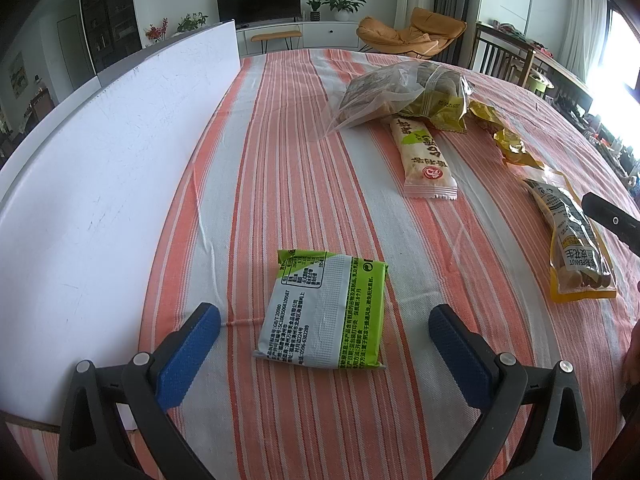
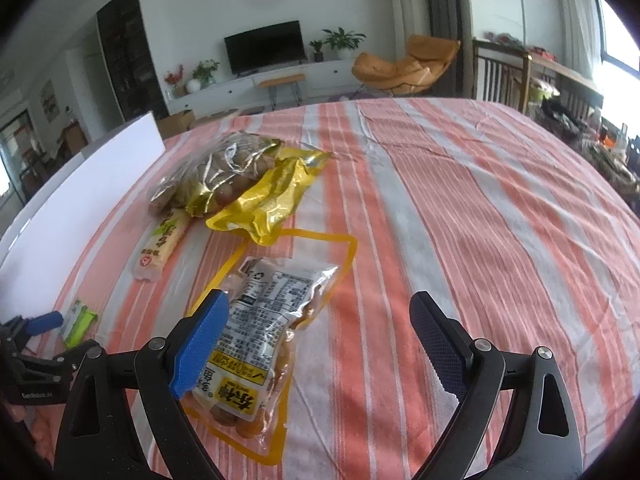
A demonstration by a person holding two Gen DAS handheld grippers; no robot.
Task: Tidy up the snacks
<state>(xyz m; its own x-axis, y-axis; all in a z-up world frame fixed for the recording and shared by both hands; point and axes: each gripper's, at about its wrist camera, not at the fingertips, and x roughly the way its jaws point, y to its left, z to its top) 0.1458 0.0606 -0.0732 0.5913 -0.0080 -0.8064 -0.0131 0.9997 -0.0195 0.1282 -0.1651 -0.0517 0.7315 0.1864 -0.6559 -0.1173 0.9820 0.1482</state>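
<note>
Left tongs (image 1: 324, 326) are being held wide open, empty, over the green packet (image 1: 326, 312); right tongs (image 2: 320, 344), likewise open and empty, are being lined up over the peanut packet (image 2: 256, 336) mid-bench.

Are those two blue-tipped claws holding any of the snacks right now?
No, nothing is held. The left gripper is open around the green packet; the right gripper is open over the peanut packet, and neither is closed on its packet.
</note>
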